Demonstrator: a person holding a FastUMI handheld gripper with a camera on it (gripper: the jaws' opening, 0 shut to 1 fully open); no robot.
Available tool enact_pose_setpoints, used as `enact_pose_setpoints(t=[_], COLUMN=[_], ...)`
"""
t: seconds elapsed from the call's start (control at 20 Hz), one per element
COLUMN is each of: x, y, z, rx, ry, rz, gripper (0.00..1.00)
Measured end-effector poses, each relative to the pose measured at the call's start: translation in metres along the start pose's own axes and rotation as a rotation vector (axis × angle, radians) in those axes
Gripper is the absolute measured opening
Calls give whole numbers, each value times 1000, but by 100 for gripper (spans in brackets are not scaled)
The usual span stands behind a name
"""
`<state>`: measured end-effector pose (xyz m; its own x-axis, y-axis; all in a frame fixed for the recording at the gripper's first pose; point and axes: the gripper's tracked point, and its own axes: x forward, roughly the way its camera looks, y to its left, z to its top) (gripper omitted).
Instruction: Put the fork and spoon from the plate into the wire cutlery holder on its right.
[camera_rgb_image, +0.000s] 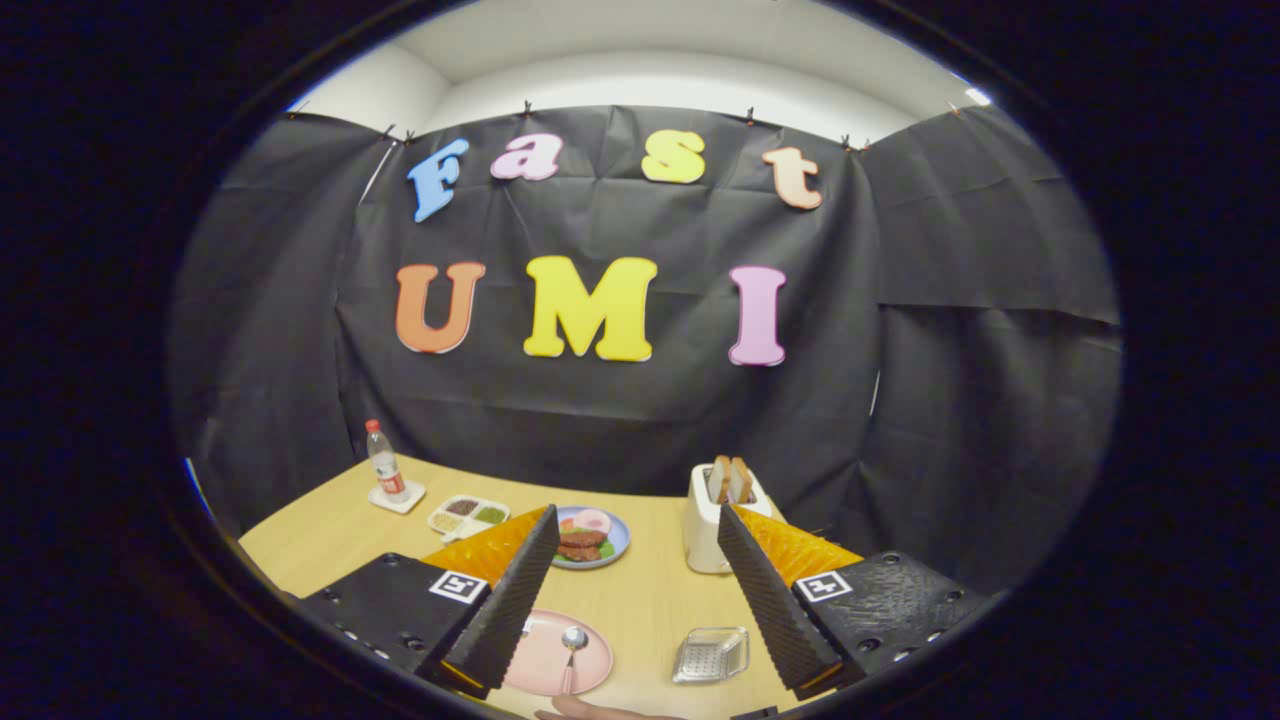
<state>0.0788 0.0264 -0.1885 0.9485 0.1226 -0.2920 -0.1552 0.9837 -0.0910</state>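
Note:
A pink plate (548, 668) lies on the wooden table (640, 600) beside my left finger, partly hidden by it. On the plate rests a spoon (571, 648), bowl pointing away, handle toward me. I cannot make out the fork; the left finger covers that side of the plate. To the plate's right, between the fingers, sits the small wire cutlery holder (711, 655). My gripper (645, 525) hangs open above the table with nothing between its fingers, the plate and holder below and near its base.
Beyond the fingers stand a white toaster (712, 520) with bread slices, a blue plate of food (590, 537), a divided white dish (467, 514) and a bottle (384, 470) on a coaster. A person's hand (590, 712) shows at the table's near edge. Black cloth walls the back.

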Motion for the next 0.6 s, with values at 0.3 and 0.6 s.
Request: enact_pose_setpoints(t=[0.3, 0.6], x=[32, 41], y=[34, 54], z=[-135, -220], rx=[-13, 8], ry=[270, 482], rz=[61, 85], gripper=[95, 96])
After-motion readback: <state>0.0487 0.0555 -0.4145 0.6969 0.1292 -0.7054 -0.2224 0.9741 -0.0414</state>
